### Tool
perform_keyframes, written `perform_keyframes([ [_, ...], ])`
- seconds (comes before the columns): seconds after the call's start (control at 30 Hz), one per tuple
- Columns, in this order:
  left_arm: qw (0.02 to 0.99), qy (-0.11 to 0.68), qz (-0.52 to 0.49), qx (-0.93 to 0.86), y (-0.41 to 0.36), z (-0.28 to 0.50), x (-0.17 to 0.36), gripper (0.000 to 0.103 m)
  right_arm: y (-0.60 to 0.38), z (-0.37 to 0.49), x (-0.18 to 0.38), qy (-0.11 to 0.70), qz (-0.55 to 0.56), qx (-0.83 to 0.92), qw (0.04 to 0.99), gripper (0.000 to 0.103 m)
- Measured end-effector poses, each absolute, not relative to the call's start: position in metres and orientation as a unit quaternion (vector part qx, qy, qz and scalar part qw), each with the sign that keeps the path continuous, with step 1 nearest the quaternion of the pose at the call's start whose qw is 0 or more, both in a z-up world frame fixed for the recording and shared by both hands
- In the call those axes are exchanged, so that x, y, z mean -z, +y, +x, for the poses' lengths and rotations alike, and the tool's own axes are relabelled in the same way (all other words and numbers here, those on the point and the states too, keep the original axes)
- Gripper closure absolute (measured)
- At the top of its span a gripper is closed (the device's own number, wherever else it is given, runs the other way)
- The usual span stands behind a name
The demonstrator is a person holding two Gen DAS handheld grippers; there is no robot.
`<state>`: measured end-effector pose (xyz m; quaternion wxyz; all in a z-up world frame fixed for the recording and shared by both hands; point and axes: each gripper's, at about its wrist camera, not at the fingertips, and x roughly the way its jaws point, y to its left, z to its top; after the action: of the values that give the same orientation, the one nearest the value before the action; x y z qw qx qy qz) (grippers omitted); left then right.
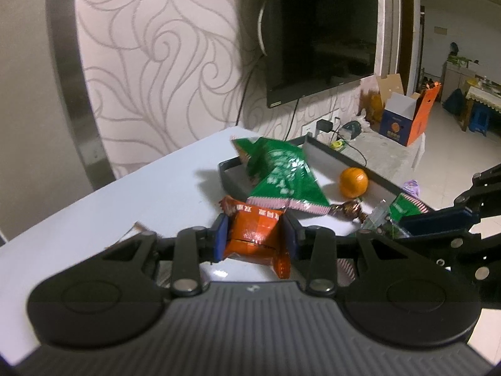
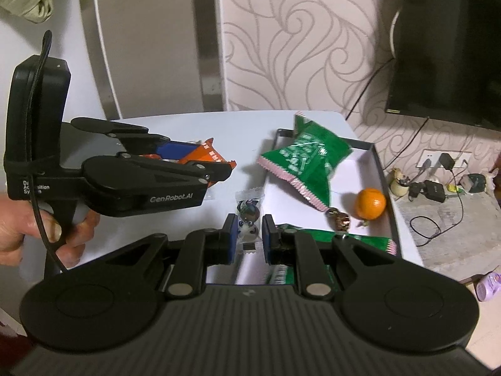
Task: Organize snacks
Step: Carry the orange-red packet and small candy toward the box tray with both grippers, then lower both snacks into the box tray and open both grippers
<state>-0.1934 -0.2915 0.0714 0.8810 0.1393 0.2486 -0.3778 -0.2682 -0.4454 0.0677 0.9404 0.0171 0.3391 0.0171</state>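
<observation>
My left gripper is shut on an orange snack packet, held above the white table; the same gripper and orange packet appear at left in the right wrist view, with a hand on the handle. My right gripper is shut on a small clear-wrapped candy. A green snack bag leans over the rim of a grey tray, which also holds an orange fruit and a brown wrapped candy. The right gripper shows at the right edge.
A dark television hangs on the patterned wall behind the table. Chargers and cables lie on a low ledge to the right. Another green packet lies in the tray's near part. Cardboard boxes stand on the floor beyond.
</observation>
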Motion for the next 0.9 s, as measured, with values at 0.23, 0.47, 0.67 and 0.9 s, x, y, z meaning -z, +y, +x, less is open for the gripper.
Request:
perform_keyframes([
  [0.23, 0.877, 0.249, 0.14, 0.387, -0.319, -0.194, -0.07, 0.063, -0.47, -0.272, -0.07, 0.335, 0.023, -0.003, 0.942, 0.084],
  [0.47, 0.877, 0.252, 0.133, 0.387, -0.344, -0.192, -0.066, 0.063, -0.496, -0.271, -0.067, 0.334, 0.029, 0.01, 0.942, 0.084],
  [0.67, 0.878, 0.253, 0.133, 0.384, -0.362, -0.191, -0.062, 0.063, -0.519, -0.263, -0.061, 0.339, 0.032, 0.021, 0.94, 0.084],
  [0.9, 0.882, 0.254, 0.129, 0.376, -0.38, -0.18, -0.054, 0.063, -0.541, -0.251, -0.054, 0.341, 0.027, 0.027, 0.939, 0.084],
])
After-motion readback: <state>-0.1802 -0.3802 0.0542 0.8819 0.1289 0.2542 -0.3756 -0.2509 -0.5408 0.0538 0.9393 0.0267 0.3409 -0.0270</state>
